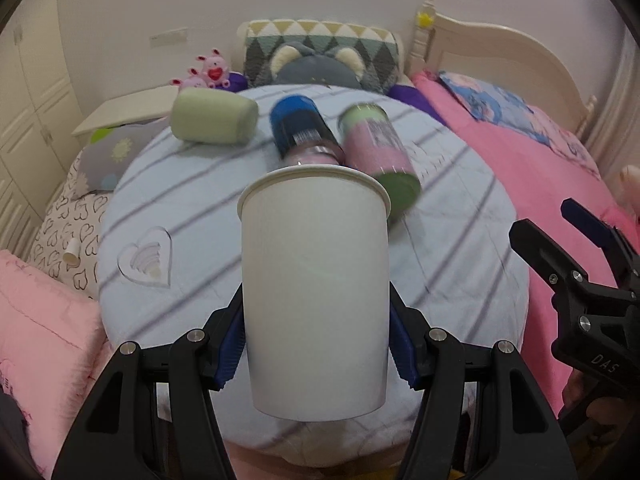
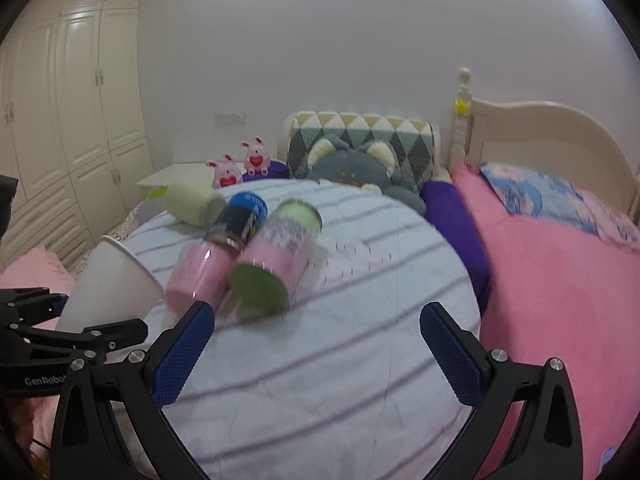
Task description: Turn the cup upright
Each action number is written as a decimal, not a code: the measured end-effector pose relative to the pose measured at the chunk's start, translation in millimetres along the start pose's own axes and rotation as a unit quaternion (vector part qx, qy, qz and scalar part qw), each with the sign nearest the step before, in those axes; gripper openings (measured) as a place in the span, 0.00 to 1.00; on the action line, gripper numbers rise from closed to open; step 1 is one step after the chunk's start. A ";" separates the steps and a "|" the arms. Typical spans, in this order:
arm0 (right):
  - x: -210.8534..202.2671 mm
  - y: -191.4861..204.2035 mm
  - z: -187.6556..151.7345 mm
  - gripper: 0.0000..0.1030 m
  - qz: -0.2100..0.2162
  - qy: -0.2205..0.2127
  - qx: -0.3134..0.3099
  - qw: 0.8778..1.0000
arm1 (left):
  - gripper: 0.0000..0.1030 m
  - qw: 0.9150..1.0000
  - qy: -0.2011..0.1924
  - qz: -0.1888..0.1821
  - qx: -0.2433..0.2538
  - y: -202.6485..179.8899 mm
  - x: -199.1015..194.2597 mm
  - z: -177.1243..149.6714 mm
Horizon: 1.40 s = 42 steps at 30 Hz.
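On the far left, behind the bed, stands a cream wardrobe (image 2: 60, 112), and two pink plush pigs (image 2: 240, 166) sit near the wall. A round, pale blue striped cushion (image 1: 192, 216) lies on the bed and carries the loose items. Left to right on it lie a pale green roll (image 1: 214, 117), a blue-capped bottle with a pink body (image 1: 306, 132) and a pink can with green ends (image 1: 378, 148); all three lie on their sides, the bottle and can just beside each other.

In front of them the left tool (image 1: 316, 352) grips the white paper cup (image 1: 316, 292) by its lower wall, one blue pad on each side. The cup is held above the cushion with its rim up, roughly upright in the left wrist view and leaning in the right wrist view.

The right tool (image 2: 316, 356) hangs over the cushion's near part with its fingers spread wide and nothing between them. To the right is the pink bedspread (image 2: 560, 300), with a cream headboard (image 2: 552, 136) behind it.
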State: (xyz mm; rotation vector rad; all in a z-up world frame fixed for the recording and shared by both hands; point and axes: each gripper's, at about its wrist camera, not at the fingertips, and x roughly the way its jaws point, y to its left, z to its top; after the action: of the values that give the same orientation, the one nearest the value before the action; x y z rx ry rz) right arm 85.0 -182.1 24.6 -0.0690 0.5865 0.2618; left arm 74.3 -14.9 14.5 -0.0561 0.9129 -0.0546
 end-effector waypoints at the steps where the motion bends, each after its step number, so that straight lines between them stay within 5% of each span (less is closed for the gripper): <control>1: -1.8 -0.4 -6.5 1.00 -0.001 0.003 0.002 1.000 | 0.61 1.000 0.004 -0.001 0.000 -2.2 1.2 -4.5; 13: 0.9 -9.1 -36.8 1.00 -0.002 0.028 0.009 1.000 | 0.62 0.999 0.046 -0.019 -0.010 -14.5 28.9 -32.0; 18: 1.9 -13.3 -38.6 1.00 -0.001 0.036 0.019 0.999 | 0.93 1.000 0.023 0.009 0.015 -22.7 26.0 -33.4; 30: -18.7 -2.2 -25.6 1.00 -0.013 0.018 0.030 0.999 | 0.94 1.000 -0.001 -0.013 0.016 2.4 -3.8 -27.6; 42: -15.2 62.4 -9.0 1.00 0.006 0.024 0.002 1.000 | 0.94 0.999 -0.039 0.024 -0.002 77.3 -39.4 -28.0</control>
State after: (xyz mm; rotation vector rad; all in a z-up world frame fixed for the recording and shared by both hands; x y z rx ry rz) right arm 51.6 -126.5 26.2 -0.0679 0.6358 0.2712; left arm 30.0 64.3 22.9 -0.0401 0.8357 -0.0062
